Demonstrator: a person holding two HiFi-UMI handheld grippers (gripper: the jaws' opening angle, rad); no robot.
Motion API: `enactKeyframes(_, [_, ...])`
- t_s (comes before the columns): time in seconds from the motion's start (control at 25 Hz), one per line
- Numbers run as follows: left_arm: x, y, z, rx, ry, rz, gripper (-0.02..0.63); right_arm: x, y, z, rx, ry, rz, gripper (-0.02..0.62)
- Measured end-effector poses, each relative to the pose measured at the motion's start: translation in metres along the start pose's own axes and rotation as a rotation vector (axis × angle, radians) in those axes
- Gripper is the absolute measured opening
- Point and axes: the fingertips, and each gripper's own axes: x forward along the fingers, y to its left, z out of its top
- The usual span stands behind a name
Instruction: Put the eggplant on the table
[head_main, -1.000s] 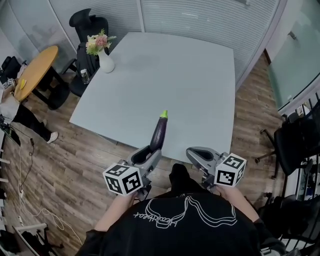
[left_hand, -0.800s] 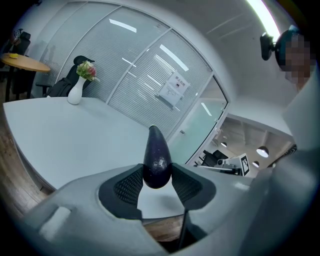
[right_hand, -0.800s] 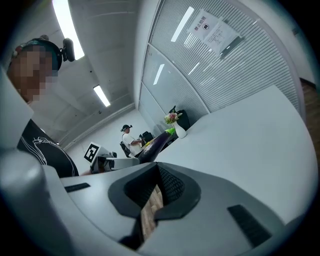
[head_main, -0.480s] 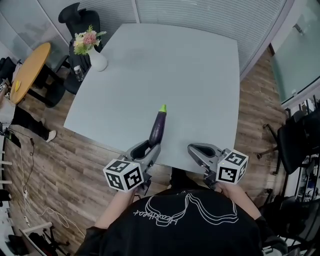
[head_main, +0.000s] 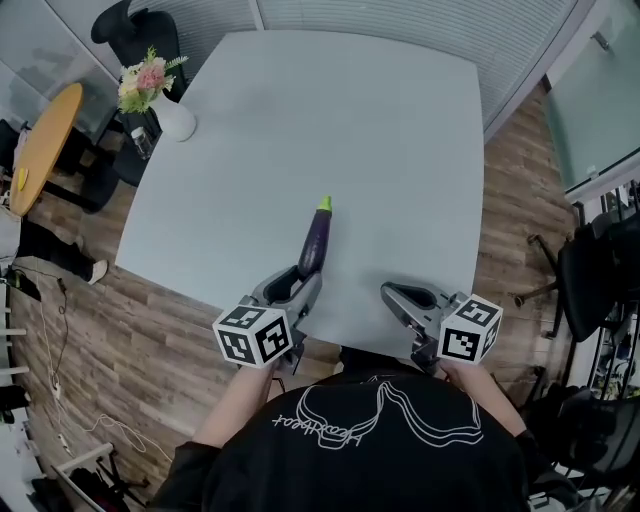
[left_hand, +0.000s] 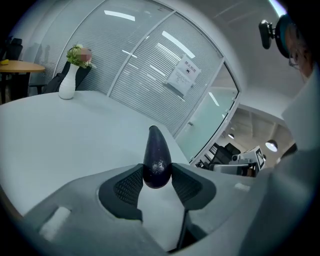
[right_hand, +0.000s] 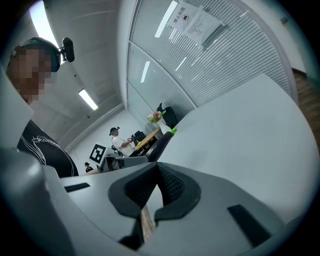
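Observation:
A dark purple eggplant (head_main: 314, 243) with a green stem juts forward from my left gripper (head_main: 298, 284), which is shut on its thick end. It hangs over the near part of the pale grey table (head_main: 330, 120), stem pointing away from me. In the left gripper view the two pads press the eggplant (left_hand: 156, 159) from both sides. My right gripper (head_main: 394, 294) hovers at the table's near edge, a little to the right, shut with nothing between its pads. From the right gripper view the eggplant (right_hand: 162, 141) shows off to the left.
A white vase of flowers (head_main: 165, 105) stands at the table's far left corner. A round wooden table (head_main: 40, 140) and a black office chair (head_main: 115, 20) stand off to the left. More black chairs (head_main: 600, 270) stand at the right.
Both grippers have moved forward toward the table, and the eggplant now reaches farther over the tabletop and sits lower. The left grip stays the same.

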Motion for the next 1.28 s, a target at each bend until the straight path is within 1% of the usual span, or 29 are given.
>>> enactKeyframes(0.36, [0.045,0.031,-0.007,0.03,0.061,0.057,0.186,0.007,-0.025,0.003,0.027,0.007,-0.015,0.009])
enactKeyframes(0.6, [0.066,0.041,-0.018,0.066,0.106,0.077,0.186,0.006,-0.035,0.004,0.041,0.004,-0.026,0.009])
enactKeyframes(0.88, [0.082,0.051,-0.035,0.095,0.164,0.116,0.186,0.001,-0.043,0.002,0.058,-0.004,-0.035,0.009])
enactKeyframes(1.04, [0.09,0.055,-0.044,0.107,0.194,0.126,0.186,-0.002,-0.048,0.0,0.066,-0.002,-0.046,0.009])
enactKeyframes(1.28, [0.093,0.06,-0.05,0.107,0.215,0.138,0.186,-0.006,-0.052,0.0,0.071,-0.004,-0.054,0.009])
